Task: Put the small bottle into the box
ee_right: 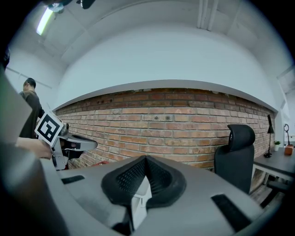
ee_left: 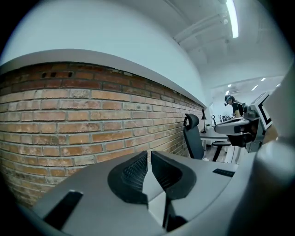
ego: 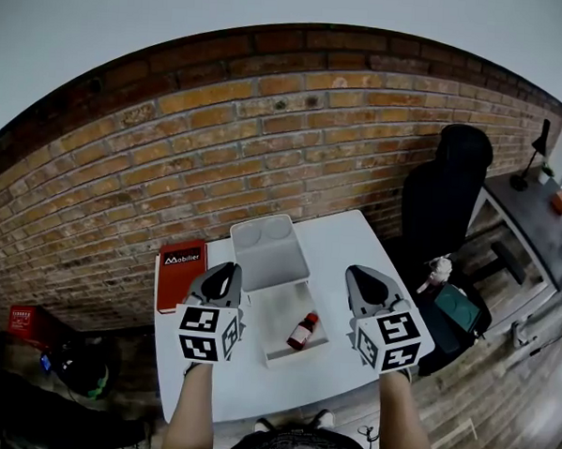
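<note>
The small red bottle [ego: 302, 332] lies on its side inside the open white box [ego: 279, 306], in the near right part of its shallow base. The box's lid [ego: 268, 250] is folded back toward the brick wall. My left gripper [ego: 227, 270] hovers at the box's left side, level with the lid's hinge, and is shut on nothing. My right gripper [ego: 357, 273] hovers to the right of the box, also shut and empty. In the left gripper view the jaws [ee_left: 149, 154] point at the wall, and in the right gripper view the jaws [ee_right: 145, 159] do the same. Neither of those two views shows the bottle.
A red book [ego: 182, 275] lies on the white table [ego: 254, 386] left of the box. A black office chair [ego: 449, 195] stands past the table's right edge, with a bag [ego: 457, 308] on the floor beside it. The brick wall [ego: 220, 141] runs behind.
</note>
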`<action>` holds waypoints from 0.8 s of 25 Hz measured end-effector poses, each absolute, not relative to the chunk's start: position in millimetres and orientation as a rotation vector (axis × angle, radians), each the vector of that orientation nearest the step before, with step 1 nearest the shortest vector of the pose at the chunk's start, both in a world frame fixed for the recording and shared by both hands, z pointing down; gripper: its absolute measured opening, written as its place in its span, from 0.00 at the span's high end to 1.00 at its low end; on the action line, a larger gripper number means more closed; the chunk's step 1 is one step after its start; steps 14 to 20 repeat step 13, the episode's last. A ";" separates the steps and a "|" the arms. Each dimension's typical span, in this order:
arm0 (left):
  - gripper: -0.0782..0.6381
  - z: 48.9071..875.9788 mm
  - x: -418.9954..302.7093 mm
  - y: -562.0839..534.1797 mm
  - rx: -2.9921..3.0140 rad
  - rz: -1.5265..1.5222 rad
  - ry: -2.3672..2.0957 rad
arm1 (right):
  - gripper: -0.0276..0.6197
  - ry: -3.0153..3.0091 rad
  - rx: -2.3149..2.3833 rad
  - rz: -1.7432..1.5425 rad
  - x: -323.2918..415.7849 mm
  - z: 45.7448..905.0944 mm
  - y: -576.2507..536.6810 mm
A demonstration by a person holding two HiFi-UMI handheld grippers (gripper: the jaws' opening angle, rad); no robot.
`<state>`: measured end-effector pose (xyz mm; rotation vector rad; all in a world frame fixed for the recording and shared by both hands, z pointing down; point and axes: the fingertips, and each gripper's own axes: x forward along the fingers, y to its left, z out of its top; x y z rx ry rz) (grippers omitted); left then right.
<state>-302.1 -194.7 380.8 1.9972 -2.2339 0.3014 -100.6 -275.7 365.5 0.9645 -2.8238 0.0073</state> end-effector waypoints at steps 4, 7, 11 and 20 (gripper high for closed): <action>0.83 382.2 -300.9 -194.9 1.999 0.316 -2.230 | 0.93 -2.819 0.975 0.007 -99.3 364.7 -275.9; 0.83 383.7 -299.2 -195.2 2.004 0.327 -2.228 | 0.93 -2.818 0.981 0.008 -98.5 364.7 -275.3; 0.83 386.2 -295.2 -196.6 2.010 0.334 -2.218 | 0.93 -2.821 0.981 0.005 -97.1 365.1 -275.5; 0.83 387.3 -293.9 -197.6 2.013 0.336 -2.214 | 0.93 -2.822 0.980 0.003 -96.6 365.2 -276.2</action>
